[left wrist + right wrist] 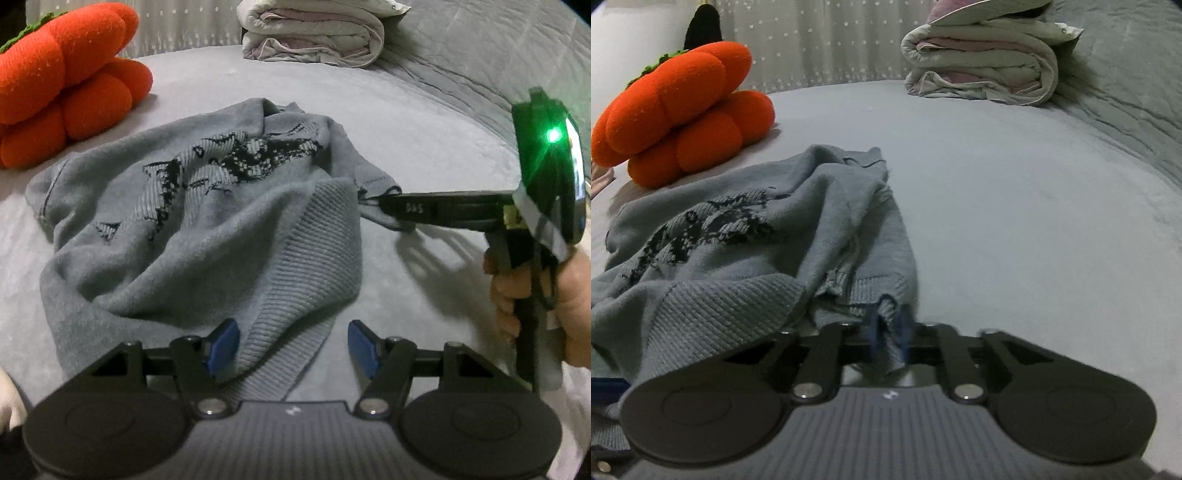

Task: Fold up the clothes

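On a grey-covered bed [424,122], a crumpled grey-blue knit sweater [192,206] with a black pattern waits to be folded. Nearest the onlooker, the left gripper [293,345] hovers with its blue pads spread apart, a ribbed band of the sweater [295,280] running up between them; the pads do not appear to press it, so it holds nothing. That band's long axis runs from the jaws toward 12 o'clock, straight along the tool's own line.

At 3 o'clock from the heap, the right gripper [373,206], held in a person's hand [532,295], lies almost level, pointing toward 9 o'clock. Its jaws are pinched shut on a cuff or hem edge [890,332] of the sweater; the wrist view shows cloth trapped between the fingers. The right hand therefore has its corner; the left is nearer the ribbed band and seems to need only to close.

Farther off, an orange pumpkin-shaped plush cushion [62,77] sits at 10 o'clock, and a folded pale quilt [314,33] lies at 12 o'clock.
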`<state>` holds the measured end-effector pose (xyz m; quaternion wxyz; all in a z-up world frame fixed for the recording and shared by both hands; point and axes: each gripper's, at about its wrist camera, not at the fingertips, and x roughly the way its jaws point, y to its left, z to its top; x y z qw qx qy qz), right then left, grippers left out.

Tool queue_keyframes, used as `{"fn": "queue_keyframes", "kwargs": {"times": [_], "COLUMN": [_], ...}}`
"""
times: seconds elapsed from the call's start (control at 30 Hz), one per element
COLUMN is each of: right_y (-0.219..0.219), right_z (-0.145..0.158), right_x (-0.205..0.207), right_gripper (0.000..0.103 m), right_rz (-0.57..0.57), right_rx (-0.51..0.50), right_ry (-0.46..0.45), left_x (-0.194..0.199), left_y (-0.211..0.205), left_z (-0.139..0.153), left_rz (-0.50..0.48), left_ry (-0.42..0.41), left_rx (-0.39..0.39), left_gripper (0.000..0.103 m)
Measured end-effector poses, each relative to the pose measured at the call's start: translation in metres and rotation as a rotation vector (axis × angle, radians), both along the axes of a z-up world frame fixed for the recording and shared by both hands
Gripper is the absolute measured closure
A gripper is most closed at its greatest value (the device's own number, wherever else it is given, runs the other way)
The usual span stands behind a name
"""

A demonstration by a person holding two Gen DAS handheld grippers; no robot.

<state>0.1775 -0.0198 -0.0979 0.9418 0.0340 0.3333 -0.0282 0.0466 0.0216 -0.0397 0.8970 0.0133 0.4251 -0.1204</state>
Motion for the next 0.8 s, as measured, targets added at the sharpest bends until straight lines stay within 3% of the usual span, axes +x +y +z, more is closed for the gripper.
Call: {"fn": "queue_keyframes", "kwargs": {"times": [0.03,0.17,0.23,0.3,0.47,0.8], "right_y": [-0.001,-0.003,-0.004,-0.007,-0.020,-0.051], "right_z": [0.002,0.010,0.015,0.020,0.032,0.045], "right_x": [-0.001,-0.004,-0.005,-0.008,-0.016,-0.037], "right_gripper": [0.097,0.098,0.098,0.098,0.098,0.098], "right_rz": [-0.006,-0.027,-0.038,-0.050,-0.089,-0.145], "right_rx": [0.009,0.012,-0.006,-0.014,-0.036,-0.105], "right_ry": [-0.004,-0.027,-0.046,-0.066,-0.111,-0.161], "left_x": [0.000,-0.001,0.000,0.001,-0.003,-0.025], "left_y": [-0.001,0.000,0.003,0.008,0.019,0.034], "left_z": [0.000,-0.003,-0.002,0.002,0.014,0.033], "left_rz": [0.001,0.004,0.016,0.030,0.043,-0.027], "left_ry": [-0.006,-0.034,-0.040,-0.045,-0.072,-0.126], "left_rx": [0.007,0.046,0.045,0.029,-0.045,-0.140], "left_gripper": [0.038,0.056,0.069,0.089,0.091,0.092]}}
